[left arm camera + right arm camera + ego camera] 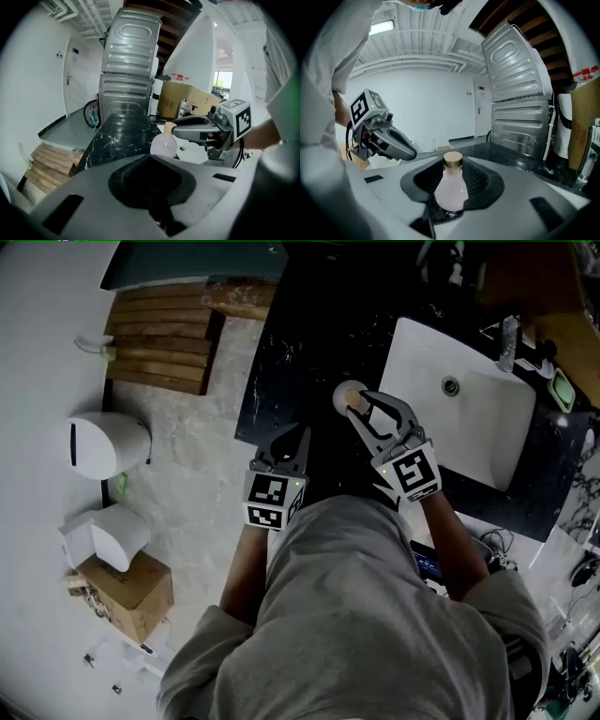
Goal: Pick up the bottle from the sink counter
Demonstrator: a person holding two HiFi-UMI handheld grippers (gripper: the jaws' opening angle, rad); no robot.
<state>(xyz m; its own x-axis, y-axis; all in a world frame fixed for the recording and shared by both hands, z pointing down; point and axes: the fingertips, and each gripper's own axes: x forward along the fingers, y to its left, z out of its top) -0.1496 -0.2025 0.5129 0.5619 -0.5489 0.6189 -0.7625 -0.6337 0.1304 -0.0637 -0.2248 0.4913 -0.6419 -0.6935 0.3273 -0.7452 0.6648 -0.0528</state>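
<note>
1. The bottle (pixel 349 397) stood upright on the black marble counter (pixel 291 362), just beside the left edge of the white sink (pixel 422 362). It was a small, pale, round-bellied flask with a tan cap.
2. The right gripper (pixel 359 401) reached in from the person's side, its jaws spread apart with the bottle between them.
3. In the right gripper view the bottle (pixel 451 190) sat on the counter inside the dark hollow of the jaws. I could see no pad pressing its sides, so the grip was not closed on it.
4. The left gripper (pixel 300 432) hung over the counter's near edge, a little to the left of the bottle and apart from it.
5. Its jaws looked drawn together at the tips, though the head view was dark there and I would not swear to it. Its own view showed nothing in the hollow between them.
6. From the left gripper view the bottle (pixel 163 143) showed just past the jaw tips, with the right gripper (pixel 176 131) coming in from the right at cap height.
7. A faucet (pixel 508 341) stood at the far side of the sink.
8. On the floor to the left lay a wooden pallet (pixel 159 338), a white bin (pixel 103 444) and a cardboard box (pixel 127 592).
9. Beyond the counter stood a tall steel appliance (pixel 126 70).
</note>
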